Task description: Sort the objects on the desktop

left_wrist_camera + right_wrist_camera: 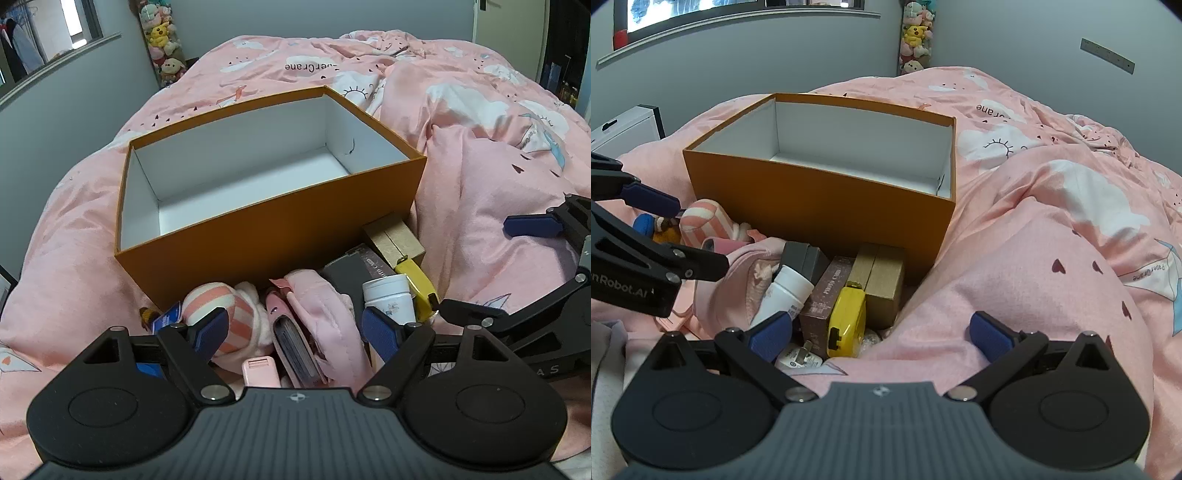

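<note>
Nothing has been sorted yet: the orange box (pixel 258 221) ahead of both claws is seen empty. The left claw (pixel 295 332) and right claw (pixel 882 336) are spread apart, nothing gripped. The yellow tape measure (pixel 846 321), white bottle (pixel 388 299) and striped plush (pixel 221 314) remain piled on the bed between claws and box.

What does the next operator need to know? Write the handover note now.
Left gripper: open, holding nothing, hovering over the pile.
Right gripper: open, holding nothing, over the pile's right end and the pink duvet.
Orange box: on the bed, no lid, nothing inside.
Pile in front of the box: striped plush, pink cloth, white bottle, yellow tape measure, photo card box, kraft box.
Done: nothing sorted yet.
Left: every item.
</note>
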A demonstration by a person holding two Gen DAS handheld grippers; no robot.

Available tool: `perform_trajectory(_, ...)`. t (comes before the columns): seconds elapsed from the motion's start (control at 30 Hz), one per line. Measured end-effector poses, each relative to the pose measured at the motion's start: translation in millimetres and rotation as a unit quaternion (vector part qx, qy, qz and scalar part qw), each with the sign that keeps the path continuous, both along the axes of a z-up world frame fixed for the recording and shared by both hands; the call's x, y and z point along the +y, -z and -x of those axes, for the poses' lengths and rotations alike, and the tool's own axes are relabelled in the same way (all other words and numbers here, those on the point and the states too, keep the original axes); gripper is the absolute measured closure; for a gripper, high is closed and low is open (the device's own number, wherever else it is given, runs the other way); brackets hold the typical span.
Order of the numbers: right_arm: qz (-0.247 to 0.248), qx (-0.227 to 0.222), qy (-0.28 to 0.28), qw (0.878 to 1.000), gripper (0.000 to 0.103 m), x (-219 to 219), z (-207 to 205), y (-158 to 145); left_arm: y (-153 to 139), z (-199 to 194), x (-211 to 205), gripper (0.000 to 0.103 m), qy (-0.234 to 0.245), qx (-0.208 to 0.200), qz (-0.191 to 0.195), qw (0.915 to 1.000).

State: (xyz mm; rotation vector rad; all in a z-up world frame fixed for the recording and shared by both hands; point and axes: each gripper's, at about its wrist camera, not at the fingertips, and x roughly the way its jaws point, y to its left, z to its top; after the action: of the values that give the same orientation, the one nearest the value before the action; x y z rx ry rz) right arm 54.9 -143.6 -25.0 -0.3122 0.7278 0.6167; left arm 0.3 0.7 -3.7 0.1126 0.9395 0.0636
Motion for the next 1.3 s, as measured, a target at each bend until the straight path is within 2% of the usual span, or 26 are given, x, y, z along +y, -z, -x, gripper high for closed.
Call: perform_trajectory(1.3, 0.016, -0.005, -0.004, 1.0, 0.001, 3.1, 0.4, 5.5, 5.4, -0.2, -4.1, 0.009, 0.005, 0.012, 0.002, 0.9999)
